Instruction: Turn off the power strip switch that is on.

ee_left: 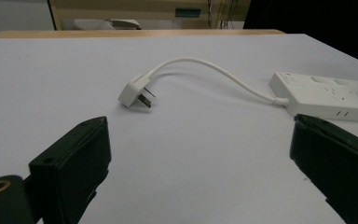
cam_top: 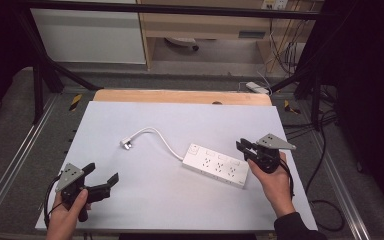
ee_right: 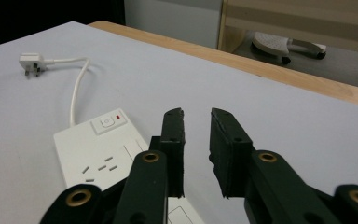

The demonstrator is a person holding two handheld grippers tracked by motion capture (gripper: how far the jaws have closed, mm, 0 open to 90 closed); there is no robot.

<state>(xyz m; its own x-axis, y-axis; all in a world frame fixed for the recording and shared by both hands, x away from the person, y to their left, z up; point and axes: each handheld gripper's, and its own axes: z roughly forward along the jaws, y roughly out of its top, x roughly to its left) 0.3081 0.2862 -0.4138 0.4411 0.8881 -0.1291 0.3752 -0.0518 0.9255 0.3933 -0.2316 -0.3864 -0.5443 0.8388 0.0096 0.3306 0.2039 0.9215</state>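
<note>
Centrally on the white table [cam_top: 130, 200] lies the power strip [cam_top: 215, 166], its plug [cam_top: 126, 143] leftward; right gripper [cam_top: 243, 146] beside its end, jaws nearly closed on nothing; left gripper [cam_top: 101, 176] jaws wide, empty.

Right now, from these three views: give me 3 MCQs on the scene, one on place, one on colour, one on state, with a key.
1. Where does the plug lie relative to the power strip in the high view?
A. To its left
B. To its right
C. On top of it

2. What colour is the power strip?
A. Black
B. White
C. Orange

3. How do the jaws of the left hand-held gripper stand?
A. Clamped on the plug
B. Clamped on the cord
C. Wide apart, nothing between them

Key: 1 A, the cord runs left from the strip to the plug. 2 B, a white casing. 3 C, bare table shows between the jaws.
</note>
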